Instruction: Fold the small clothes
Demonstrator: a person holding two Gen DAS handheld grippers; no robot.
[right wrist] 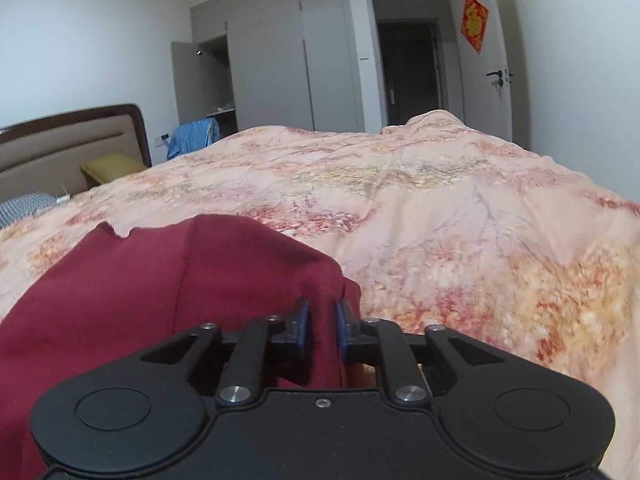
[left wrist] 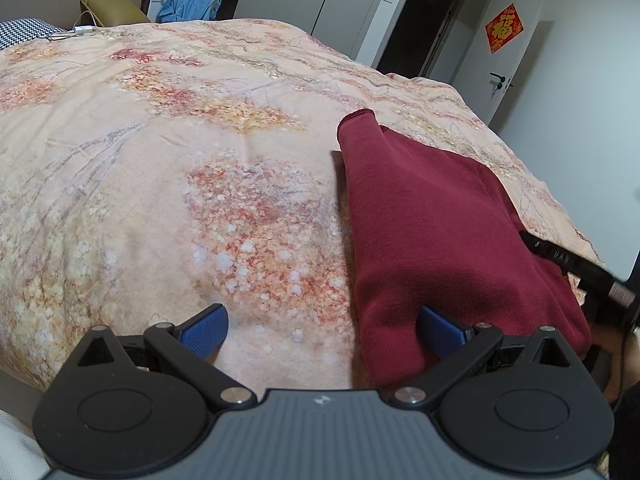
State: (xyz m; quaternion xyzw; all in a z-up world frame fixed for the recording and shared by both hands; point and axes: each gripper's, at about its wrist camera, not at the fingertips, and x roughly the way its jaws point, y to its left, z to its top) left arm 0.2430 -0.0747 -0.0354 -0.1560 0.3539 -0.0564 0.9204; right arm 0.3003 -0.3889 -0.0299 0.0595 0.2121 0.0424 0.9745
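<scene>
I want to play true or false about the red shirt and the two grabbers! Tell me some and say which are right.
1. The right gripper pinches the red shirt. True.
2. The left gripper is shut. False: its jaws stand wide open, holding nothing.
3. The shirt lies on a flowery bedspread. True.
4. The shirt is blue. False: it is dark red.
5. A red diamond decoration hangs on the far wall. True.
</scene>
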